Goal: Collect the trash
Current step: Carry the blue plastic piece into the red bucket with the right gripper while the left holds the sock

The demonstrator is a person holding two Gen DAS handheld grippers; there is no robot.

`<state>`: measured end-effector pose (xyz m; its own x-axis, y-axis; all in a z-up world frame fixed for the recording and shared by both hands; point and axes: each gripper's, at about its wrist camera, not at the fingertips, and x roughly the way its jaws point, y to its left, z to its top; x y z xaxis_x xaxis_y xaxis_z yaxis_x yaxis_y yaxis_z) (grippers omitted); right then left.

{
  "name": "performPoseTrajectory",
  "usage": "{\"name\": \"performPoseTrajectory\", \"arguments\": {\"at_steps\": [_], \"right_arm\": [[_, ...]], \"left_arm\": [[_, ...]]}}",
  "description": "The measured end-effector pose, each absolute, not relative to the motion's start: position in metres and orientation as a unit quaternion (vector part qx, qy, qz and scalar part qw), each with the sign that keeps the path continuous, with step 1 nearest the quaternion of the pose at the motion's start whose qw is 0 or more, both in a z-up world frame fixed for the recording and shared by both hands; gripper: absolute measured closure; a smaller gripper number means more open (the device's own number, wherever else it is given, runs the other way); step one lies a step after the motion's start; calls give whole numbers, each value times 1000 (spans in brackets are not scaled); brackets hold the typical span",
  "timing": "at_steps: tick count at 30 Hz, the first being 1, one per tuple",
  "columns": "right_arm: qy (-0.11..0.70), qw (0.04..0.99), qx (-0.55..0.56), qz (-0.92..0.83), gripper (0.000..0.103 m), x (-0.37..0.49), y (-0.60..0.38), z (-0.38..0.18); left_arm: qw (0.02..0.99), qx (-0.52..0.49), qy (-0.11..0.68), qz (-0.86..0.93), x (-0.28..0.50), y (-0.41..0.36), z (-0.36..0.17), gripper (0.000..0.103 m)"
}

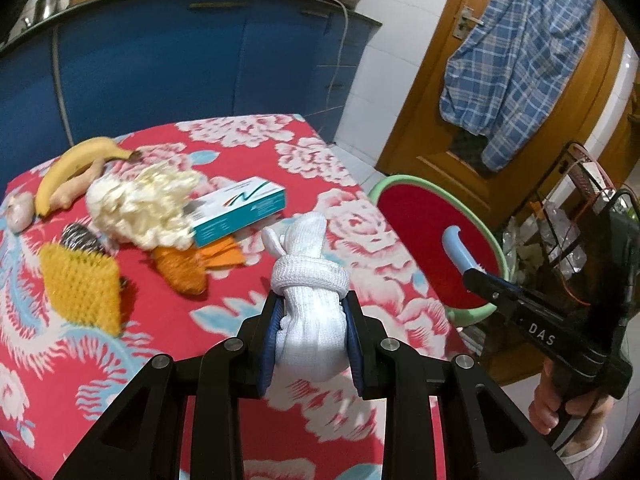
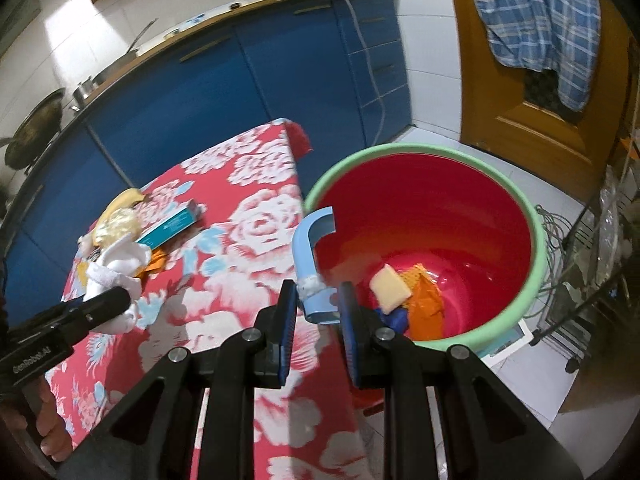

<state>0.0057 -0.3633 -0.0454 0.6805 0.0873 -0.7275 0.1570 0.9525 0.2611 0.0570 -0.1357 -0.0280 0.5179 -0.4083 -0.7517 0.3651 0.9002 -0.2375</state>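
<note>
**Two pieces in hand, bucket just off the table's edge**

We have the left gripper clamped on a knotted white sock, lifted above the flowered tabletop near its right edge. Our right gripper pinches the lower end of a curved light-blue plastic piece, with its hooked end over the near rim of the red bucket. The bucket stands on the floor just beside the table's right edge and already holds a yellow sponge and some orange scraps.

As we judge it, the step in hand is the drop. For the blue piece we should carry it further over the bucket's mouth before parting the jaws; released here, it might catch on the rim or fall between bucket and table. The sock then needs to cross the table's right edge the same way, and we should keep the two tools apart so they do not knock together above the opening.

Our left tool points across the table toward the far edge, roughly level. The right tool angles downward into the bucket, gripped from below by the right hand.

More remains toward the tabletop's left side: a banana, a teal-and-white carton, a crumpled cream bag, a yellow scrubber.
</note>
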Motion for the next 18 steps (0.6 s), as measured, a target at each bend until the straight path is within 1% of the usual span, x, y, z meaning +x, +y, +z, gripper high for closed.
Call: {"name": "performPoseTrajectory", "arguments": {"at_steps": [18], "right_arm": [[404,893,183,-72,78,3,-412,-60]], "left_arm": [[860,5,436,-264,70,-197,-24,73]]}}
